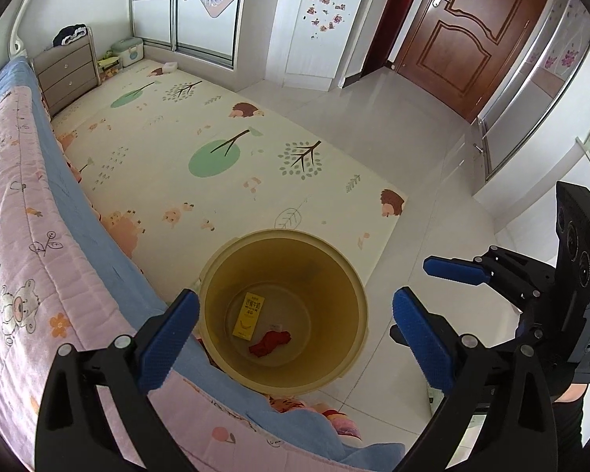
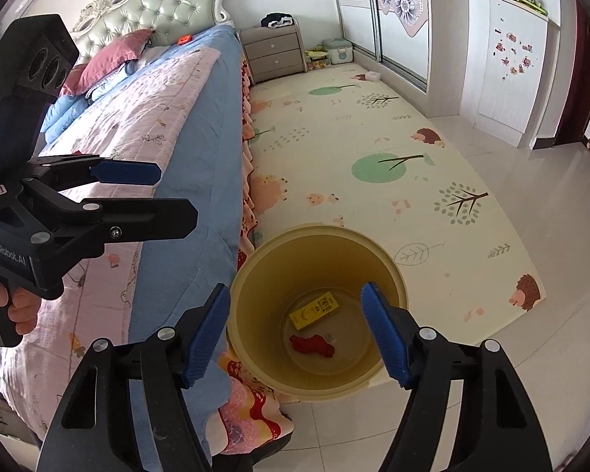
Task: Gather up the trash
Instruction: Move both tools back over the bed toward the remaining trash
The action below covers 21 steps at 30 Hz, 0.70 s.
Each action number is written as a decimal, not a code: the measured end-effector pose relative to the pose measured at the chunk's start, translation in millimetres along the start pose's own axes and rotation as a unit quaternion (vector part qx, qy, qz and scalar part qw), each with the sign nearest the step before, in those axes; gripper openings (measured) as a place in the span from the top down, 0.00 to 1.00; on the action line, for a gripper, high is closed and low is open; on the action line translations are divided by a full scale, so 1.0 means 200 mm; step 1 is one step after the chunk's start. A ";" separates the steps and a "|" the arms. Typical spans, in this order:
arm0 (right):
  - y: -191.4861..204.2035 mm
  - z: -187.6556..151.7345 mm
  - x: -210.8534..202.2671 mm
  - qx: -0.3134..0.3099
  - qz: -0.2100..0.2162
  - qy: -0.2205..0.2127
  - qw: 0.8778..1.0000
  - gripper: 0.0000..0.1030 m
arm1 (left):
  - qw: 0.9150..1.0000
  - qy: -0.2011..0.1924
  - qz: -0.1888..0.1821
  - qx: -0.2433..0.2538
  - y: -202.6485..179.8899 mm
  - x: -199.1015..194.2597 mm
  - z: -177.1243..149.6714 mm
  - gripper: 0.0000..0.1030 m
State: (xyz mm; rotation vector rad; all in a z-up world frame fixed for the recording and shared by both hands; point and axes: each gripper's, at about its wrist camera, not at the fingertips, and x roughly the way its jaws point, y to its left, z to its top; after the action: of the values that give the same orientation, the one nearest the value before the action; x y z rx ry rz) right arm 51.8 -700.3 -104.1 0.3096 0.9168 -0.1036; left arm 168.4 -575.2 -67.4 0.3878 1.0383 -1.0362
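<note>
Trash is lying at the bottom of the yellow bin (image 1: 283,306): a yellow carton (image 1: 249,314) and a red wrapper (image 1: 269,343) just beside it. Both tools, left tool (image 1: 295,322) and right tool (image 2: 297,330), are hanging over the bin, jaws spread wide, gripping nothing, beside the bed (image 2: 169,126).

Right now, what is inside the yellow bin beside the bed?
Inside the yellow bin, on its bottom, lie a yellow carton and a crumpled red wrapper, with a small pale scrap beside the wrapper. Nothing else shows; anything under these pieces is hidden.
</note>
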 end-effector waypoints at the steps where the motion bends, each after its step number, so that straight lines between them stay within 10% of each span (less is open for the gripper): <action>1: 0.01 0.00 -0.02 -0.002 -0.001 -0.002 1.000 0.34 | 1.000 -0.003 0.000 0.000 0.00 -0.02 0.00 0.04; 21: 0.72 0.07 -0.26 -0.108 0.037 -0.056 0.992 0.34 | 0.994 -0.085 0.065 -0.014 0.29 -0.71 -0.39 0.04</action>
State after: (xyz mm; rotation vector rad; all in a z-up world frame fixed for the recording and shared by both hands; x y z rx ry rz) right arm 62.5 -570.2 -23.7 0.1348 0.7952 0.0473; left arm 161.5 -419.4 3.8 0.3337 0.8629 -0.9194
